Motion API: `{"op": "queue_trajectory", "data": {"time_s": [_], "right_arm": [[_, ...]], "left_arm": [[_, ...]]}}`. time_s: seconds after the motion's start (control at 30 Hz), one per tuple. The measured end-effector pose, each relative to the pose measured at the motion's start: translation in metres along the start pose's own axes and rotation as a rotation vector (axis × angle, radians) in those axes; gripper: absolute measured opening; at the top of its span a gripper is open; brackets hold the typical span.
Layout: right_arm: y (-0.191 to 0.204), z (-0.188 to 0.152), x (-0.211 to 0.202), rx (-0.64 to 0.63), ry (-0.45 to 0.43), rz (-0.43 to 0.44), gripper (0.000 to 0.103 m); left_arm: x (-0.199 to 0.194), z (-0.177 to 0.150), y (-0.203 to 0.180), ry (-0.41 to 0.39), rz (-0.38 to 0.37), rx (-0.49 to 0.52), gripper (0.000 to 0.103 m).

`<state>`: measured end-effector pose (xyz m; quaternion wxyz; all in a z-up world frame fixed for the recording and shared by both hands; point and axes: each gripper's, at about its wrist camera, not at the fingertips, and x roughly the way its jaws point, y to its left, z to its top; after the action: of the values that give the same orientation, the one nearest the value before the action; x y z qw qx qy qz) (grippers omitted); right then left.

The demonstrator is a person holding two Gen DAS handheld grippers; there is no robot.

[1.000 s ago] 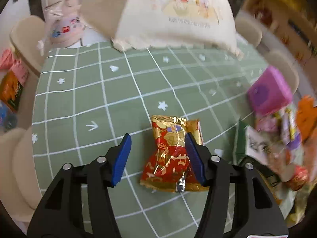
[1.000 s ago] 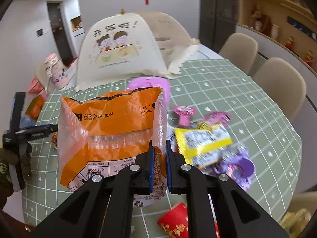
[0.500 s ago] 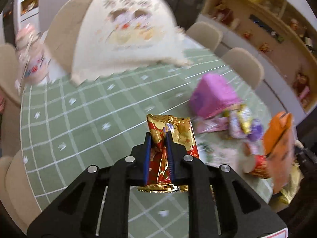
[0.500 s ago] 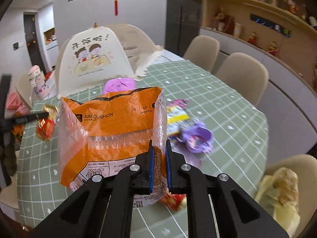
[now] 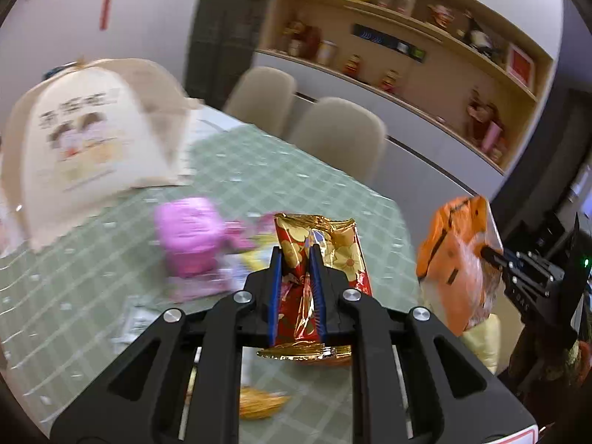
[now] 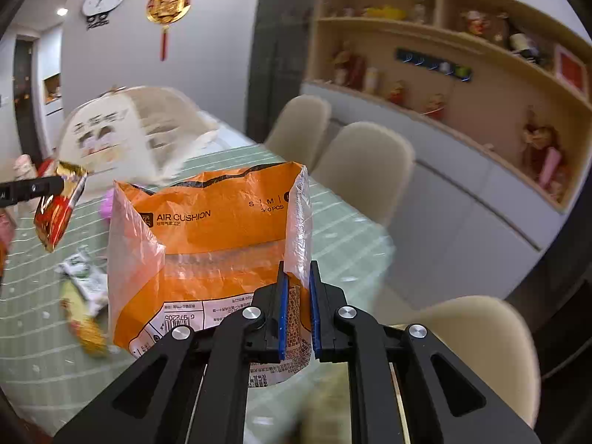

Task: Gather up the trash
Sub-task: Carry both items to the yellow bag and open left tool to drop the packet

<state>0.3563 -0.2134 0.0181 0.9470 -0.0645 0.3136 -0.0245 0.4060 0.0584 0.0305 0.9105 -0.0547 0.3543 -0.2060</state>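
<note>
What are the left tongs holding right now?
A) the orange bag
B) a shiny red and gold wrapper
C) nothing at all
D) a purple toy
B: the left tongs are shut on the shiny red and gold wrapper, lifted off the green table, while the orange bag is pinched by the right tongs.

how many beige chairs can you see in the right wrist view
3: two chairs side by side beyond the green table, one near the gripper at lower right. Others may be hidden.
</note>
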Motion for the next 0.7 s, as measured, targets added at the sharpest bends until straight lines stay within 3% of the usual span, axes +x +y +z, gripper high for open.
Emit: {"op": "queue_trajectory", "data": {"time_s": [0.17, 0.33, 0.53, 0.63, 0.7], "right_arm": [[-0.099, -0.014, -0.016, 0.063, -0.029, -0.122, 0.011], [-0.193, -0.041, -0.034, 0.155, -0.024, -0.24, 0.011], [-0.256, -0.075, -0.043, 0.23, -0.001, -0.3, 0.011], [-0.271, -0.093, -0.047, 0.25, 0.016, -0.307, 0.011], [-0.275, -0.101, -0.042, 0.226, 0.035, -0.312, 0.011]], "left_arm": [[0.049, 0.003, -0.098, 0.048, -0.121, 0.073, 0.014], [0.106, -0.016, -0.195, 0.14, -0.24, 0.176, 0.015], [0.158, -0.05, -0.285, 0.269, -0.355, 0.288, 0.017], [0.178, -0.07, -0.312, 0.341, -0.393, 0.313, 0.034], [0.183, -0.077, -0.314, 0.363, -0.389, 0.306, 0.038]]}}
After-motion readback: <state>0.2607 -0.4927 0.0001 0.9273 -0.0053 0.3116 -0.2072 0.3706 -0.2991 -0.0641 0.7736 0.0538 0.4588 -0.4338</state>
